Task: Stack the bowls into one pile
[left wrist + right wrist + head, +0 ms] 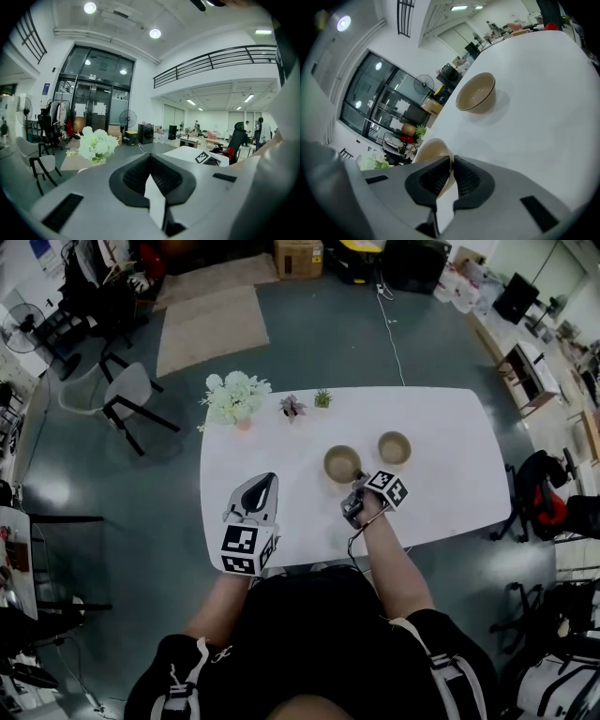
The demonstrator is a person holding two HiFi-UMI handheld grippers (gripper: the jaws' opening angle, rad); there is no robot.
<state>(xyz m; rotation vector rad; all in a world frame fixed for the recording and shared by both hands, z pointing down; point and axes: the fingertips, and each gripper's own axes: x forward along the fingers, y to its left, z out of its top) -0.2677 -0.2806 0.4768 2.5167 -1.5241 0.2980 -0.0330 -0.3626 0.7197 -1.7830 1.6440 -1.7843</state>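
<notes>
Two tan bowls stand on the white table (450, 488). The near bowl (339, 462) sits mid-table, and my right gripper (357, 477) is shut on its front rim. In the right gripper view the pads (436, 176) pinch that bowl's rim (432, 149) from both sides. The second bowl (394, 446) stands free to the right and a little farther back, seen upright (476, 93) beyond the jaws. My left gripper (266, 480) lies low over the table's front left, apart from both bowls. Its jaws (150, 158) are shut with nothing between them.
A bunch of white flowers (236, 395) and two small potted plants (292, 406) (322, 397) stand along the table's far edge. The flowers (97, 144) lie ahead of the left gripper. Chairs and a rug (211, 324) are on the floor beyond.
</notes>
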